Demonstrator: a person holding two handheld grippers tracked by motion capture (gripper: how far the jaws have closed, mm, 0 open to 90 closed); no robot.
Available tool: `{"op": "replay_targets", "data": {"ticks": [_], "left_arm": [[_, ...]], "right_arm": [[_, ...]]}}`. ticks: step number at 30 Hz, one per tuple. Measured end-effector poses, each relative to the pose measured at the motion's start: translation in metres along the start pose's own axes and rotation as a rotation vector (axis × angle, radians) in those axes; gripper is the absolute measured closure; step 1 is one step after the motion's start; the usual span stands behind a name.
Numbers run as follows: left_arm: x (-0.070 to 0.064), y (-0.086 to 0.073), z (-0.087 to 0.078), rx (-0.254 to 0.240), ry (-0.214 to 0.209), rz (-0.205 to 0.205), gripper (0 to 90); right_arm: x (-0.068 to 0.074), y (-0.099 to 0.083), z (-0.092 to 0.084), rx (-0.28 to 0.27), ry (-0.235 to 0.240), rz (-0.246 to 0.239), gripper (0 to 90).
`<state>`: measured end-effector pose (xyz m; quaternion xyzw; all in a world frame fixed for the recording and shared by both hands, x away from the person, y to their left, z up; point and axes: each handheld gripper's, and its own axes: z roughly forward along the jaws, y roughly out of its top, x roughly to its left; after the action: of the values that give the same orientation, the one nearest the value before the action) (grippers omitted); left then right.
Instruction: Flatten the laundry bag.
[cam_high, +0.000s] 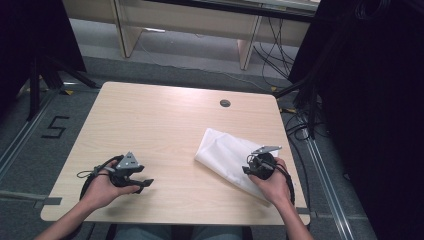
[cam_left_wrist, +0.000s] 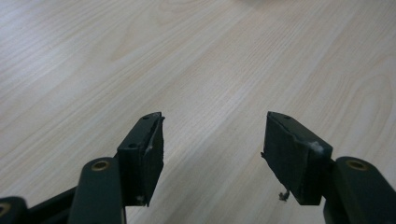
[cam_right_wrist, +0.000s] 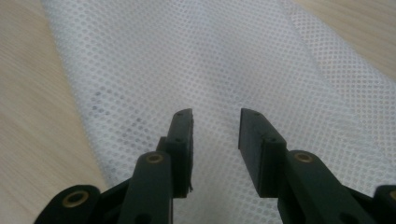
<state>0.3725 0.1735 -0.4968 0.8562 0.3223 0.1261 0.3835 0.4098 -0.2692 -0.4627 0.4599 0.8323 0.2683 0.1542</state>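
A folded white mesh cloth (cam_high: 223, 151) lies on the right half of the light wooden table (cam_high: 160, 125). My right gripper (cam_high: 248, 169) hovers over the cloth's near right end. In the right gripper view its jaws (cam_right_wrist: 215, 116) stand apart, with the mesh cloth (cam_right_wrist: 187, 60) spread flat below them and nothing pinched. My left gripper (cam_high: 144, 185) rests low near the table's front left, pointing toward the middle. In the left gripper view it (cam_left_wrist: 214, 126) is open wide over bare wood (cam_left_wrist: 187, 56).
A small round grommet (cam_high: 225, 103) sits near the table's far edge. Dark curtains and stand legs flank both sides, with cables on the floor at the right. Wooden furniture legs stand behind the table.
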Motion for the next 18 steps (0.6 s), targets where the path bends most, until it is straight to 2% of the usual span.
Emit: {"op": "replay_targets", "data": {"ticks": [1, 2, 4, 5, 6, 7, 8, 9, 10, 11, 12, 13, 14, 15, 16, 18], "left_arm": [[0.000, 0.000, 0.002, 0.007, 0.008, 0.004, 37.8], [0.000, 0.000, 0.003, 0.007, 0.001, 0.002, 37.8], [-0.002, 0.000, 0.004, 0.015, 0.007, -0.001, 37.9], [-0.001, 0.001, 0.004, 0.017, 0.017, 0.021, 37.9], [-0.001, 0.001, 0.004, 0.017, 0.017, 0.021, 37.9], [-0.004, 0.002, 0.004, 0.009, 0.009, 0.017, 37.9], [-0.004, 0.003, 0.004, 0.002, 0.012, 0.033, 37.8], [-0.004, 0.003, 0.004, 0.002, 0.012, 0.033, 37.9], [-0.005, 0.001, 0.004, 0.012, 0.004, 0.029, 37.8], [-0.005, 0.001, 0.004, 0.012, 0.004, 0.029, 37.9], [-0.006, 0.000, 0.003, 0.008, 0.002, 0.035, 37.9], [-0.005, -0.001, 0.002, 0.008, 0.007, 0.038, 37.9], [-0.006, -0.002, -0.001, 0.002, 0.011, 0.020, 37.8], [-0.006, -0.002, -0.002, -0.003, 0.006, 0.020, 37.7], [-0.006, -0.002, -0.003, -0.007, 0.014, 0.019, 37.6], [-0.005, -0.002, -0.003, -0.005, 0.019, 0.024, 37.6]], "right_arm": [[0.000, 0.000, 0.000, -0.011, 0.004, 0.032, 66.9], [-0.004, 0.000, 0.000, -0.022, -0.002, 0.021, 68.0], [-0.010, 0.001, -0.005, -0.004, 0.017, 0.079, 69.6], [-0.013, 0.000, -0.004, -0.026, 0.009, 0.098, 69.6], [-0.013, 0.000, -0.004, -0.026, 0.009, 0.098, 69.6], [-0.021, -0.002, -0.006, -0.019, 0.003, 0.123, 69.1], [-0.026, -0.003, -0.008, -0.012, -0.003, 0.126, 69.1], [-0.030, -0.003, -0.010, -0.003, -0.009, 0.128, 69.0], [-0.034, -0.003, -0.010, -0.023, -0.019, 0.143, 68.7], [-0.034, -0.003, -0.010, -0.023, -0.019, 0.143, 68.7], [-0.043, -0.002, -0.013, -0.017, -0.047, 0.135, 68.2], [-0.043, -0.002, -0.013, -0.017, -0.047, 0.135, 68.2], [-0.051, -0.001, -0.013, -0.025, -0.061, 0.142, 66.7], [-0.055, 0.000, -0.012, -0.020, -0.068, 0.134, 65.6], [-0.055, 0.001, -0.011, -0.012, -0.085, 0.150, 64.9], [-0.059, 0.001, -0.009, -0.004, -0.080, 0.134, 64.2]]}}
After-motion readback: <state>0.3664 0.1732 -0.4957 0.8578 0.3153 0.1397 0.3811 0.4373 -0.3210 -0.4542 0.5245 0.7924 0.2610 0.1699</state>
